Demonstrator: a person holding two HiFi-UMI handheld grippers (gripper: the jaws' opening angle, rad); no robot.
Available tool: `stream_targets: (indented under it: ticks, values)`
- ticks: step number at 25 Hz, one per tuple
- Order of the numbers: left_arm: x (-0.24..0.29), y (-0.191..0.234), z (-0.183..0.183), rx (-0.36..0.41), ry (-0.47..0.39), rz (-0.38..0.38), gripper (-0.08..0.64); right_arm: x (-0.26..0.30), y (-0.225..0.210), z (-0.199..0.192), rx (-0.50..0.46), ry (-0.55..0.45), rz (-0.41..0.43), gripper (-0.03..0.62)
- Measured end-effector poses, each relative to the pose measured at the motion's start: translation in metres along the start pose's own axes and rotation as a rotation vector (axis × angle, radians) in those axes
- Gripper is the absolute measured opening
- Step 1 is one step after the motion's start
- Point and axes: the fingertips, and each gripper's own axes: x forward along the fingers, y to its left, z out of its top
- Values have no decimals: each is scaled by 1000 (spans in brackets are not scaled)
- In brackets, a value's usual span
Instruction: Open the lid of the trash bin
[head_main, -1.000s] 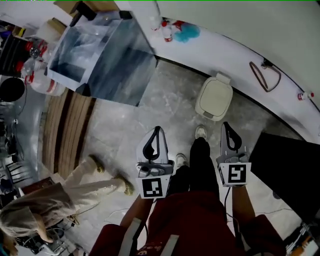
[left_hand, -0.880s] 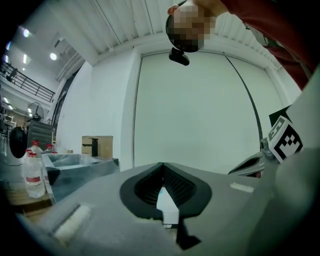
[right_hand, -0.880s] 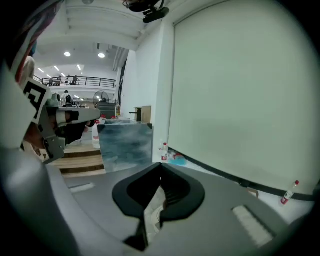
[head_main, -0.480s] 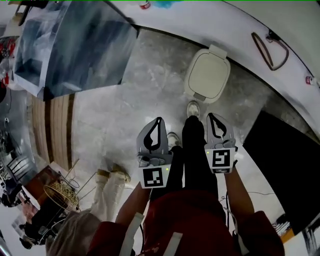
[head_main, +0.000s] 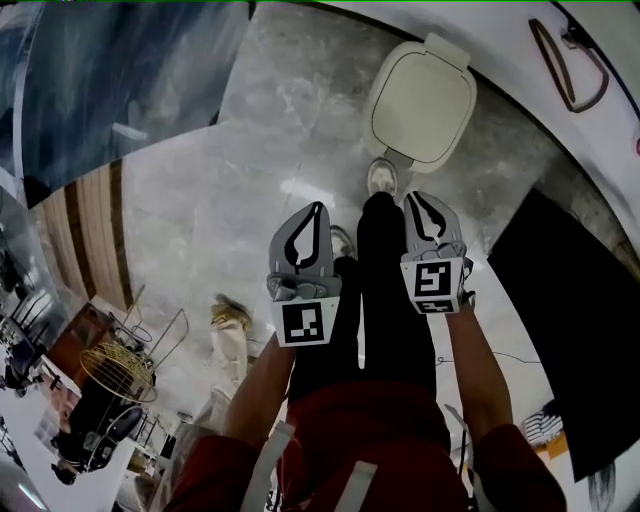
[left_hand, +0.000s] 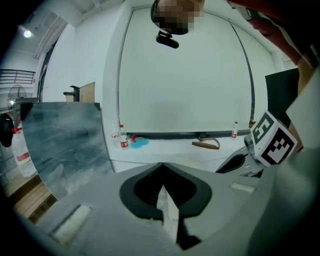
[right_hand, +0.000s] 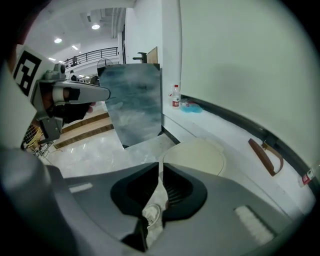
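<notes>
Trash bin stands on the grey marbled floor ahead of the person, its cream lid down flat.

Nearest the head camera is the person's red garment. Bare forearms reach forward from it on either side of a dark trouser leg. The left tool and the right tool hang side by side over that leg, both pointing forward and down, with their marker cubes toward the camera. The left gripper view shows the left tool clenched, jaws tip to tip with nothing between them. In the right gripper view the right tool's jaws are opening. Only a thin slit shows between the tips and nothing is in it, and the bin lies just beyond them.

A light shoe is planted just beside the bin's near edge. A second shoe sits further back, near the left tool. Neither tool touches the bin.

Past the bin a white ledge runs along the foot of a white wall, with a brown looped strap lying on it. Further left along the ledge, the left gripper view shows a small bottle beside a blue patch. A grey-blue panel leans at the left, and a black panel lies at the right.
</notes>
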Motion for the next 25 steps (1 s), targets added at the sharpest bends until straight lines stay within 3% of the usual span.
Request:
stream_targets:
  ticks: [3,13,25]
  values:
    - [11,-6,-18,33,27,-38,5,18,4,-19,6,51,19,54]
    - [42,-8,-55,21,84,-63,5,77,9,-62,-41,194,96,174]
    - [53,-7,-78,-41,120,-44,6,116,7,-90,-118,301,126,198]
